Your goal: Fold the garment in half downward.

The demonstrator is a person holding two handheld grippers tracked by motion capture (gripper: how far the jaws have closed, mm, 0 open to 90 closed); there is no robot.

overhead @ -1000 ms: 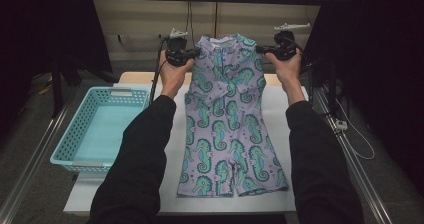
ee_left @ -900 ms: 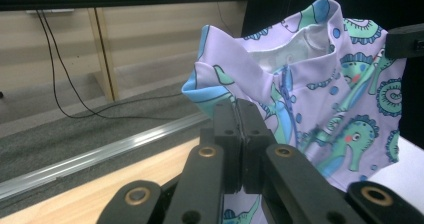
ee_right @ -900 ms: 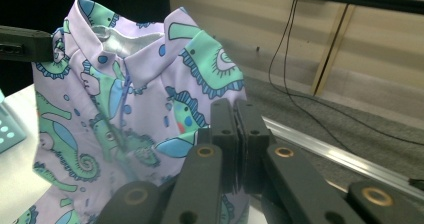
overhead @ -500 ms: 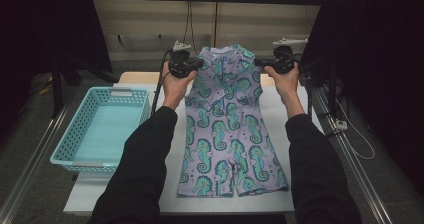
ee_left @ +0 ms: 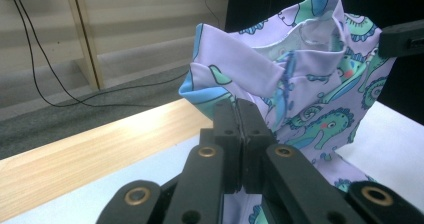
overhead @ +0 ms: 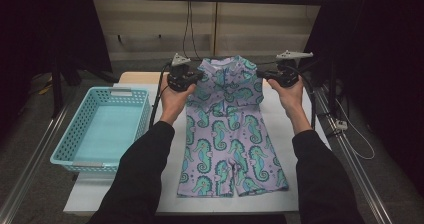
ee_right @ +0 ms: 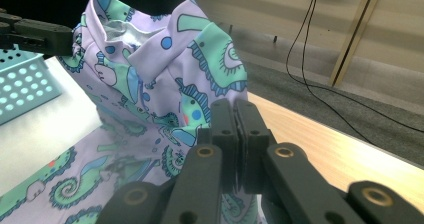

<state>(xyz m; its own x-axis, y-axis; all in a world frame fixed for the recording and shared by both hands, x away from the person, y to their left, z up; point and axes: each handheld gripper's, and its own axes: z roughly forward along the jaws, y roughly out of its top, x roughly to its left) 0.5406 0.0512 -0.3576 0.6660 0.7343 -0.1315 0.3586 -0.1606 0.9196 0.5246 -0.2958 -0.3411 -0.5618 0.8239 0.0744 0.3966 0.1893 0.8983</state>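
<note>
A lavender one-piece suit with a teal seahorse print [overhead: 225,134] lies lengthwise on the white table top [overhead: 125,194], legs toward me. Its top end is lifted off the table and bunched. My left gripper [overhead: 192,79] is shut on the suit's left shoulder, and my right gripper [overhead: 265,75] is shut on its right shoulder. In the left gripper view the jaws [ee_left: 239,109] meet on a fold of the fabric [ee_left: 300,84]. The right gripper view has the jaws [ee_right: 236,111] closed on the sleeve cloth [ee_right: 165,69], with the left gripper [ee_right: 35,34] beyond.
A turquoise plastic basket [overhead: 120,91] stands on the table left of the suit, nothing in it. A bare wooden strip [ee_left: 75,154] runs along the table's far edge. Metal rails flank the table, and cables hang at the back wall.
Both hands have come down and a little toward me with the shoulders still gripped. The suit's raised top has sunk and bunched up.
</note>
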